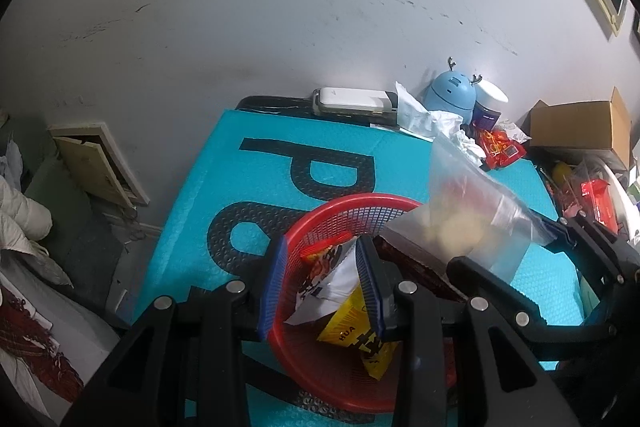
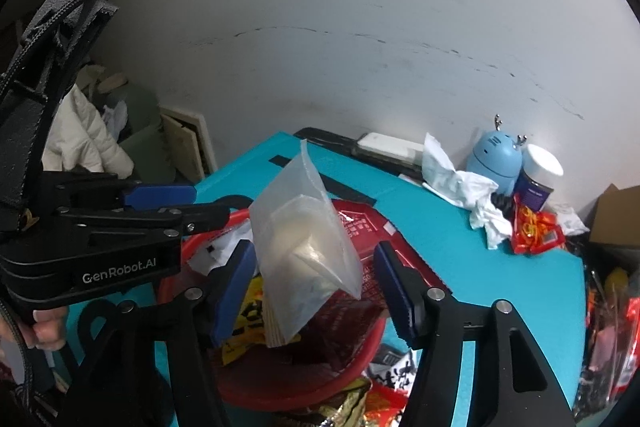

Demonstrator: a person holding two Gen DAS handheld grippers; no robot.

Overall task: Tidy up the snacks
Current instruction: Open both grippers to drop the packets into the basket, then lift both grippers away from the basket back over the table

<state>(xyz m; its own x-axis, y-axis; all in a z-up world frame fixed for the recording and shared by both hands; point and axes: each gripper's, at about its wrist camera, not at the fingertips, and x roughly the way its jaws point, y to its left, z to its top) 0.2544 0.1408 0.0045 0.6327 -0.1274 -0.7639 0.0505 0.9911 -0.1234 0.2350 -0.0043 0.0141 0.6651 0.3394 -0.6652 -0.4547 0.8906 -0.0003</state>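
A red mesh basket point(image 1: 320, 223) sits on a teal padded mat point(image 1: 248, 195). It holds a white and red snack packet point(image 1: 332, 283), a yellow packet point(image 1: 360, 331) and a dark red packet point(image 2: 360, 227). My left gripper point(image 1: 320, 287) is open, its blue pads astride the basket's near rim. My right gripper point(image 2: 316, 287) is open around a clear zip bag of pale biscuits point(image 2: 304, 247), which stands tilted in the basket point(image 2: 288, 387). The bag point(image 1: 468, 211) and the right gripper's black body point(image 1: 580, 259) also show in the left wrist view.
At the mat's far edge lie a white power bank point(image 1: 352, 103), crumpled tissue point(image 1: 432, 123), a blue deer-shaped gadget point(image 1: 452, 91), a white-lidded jar point(image 1: 488, 103) and a red snack packet point(image 1: 500, 147). A cardboard box point(image 1: 580, 123) stands right. More packets point(image 2: 384, 395) lie by the basket.
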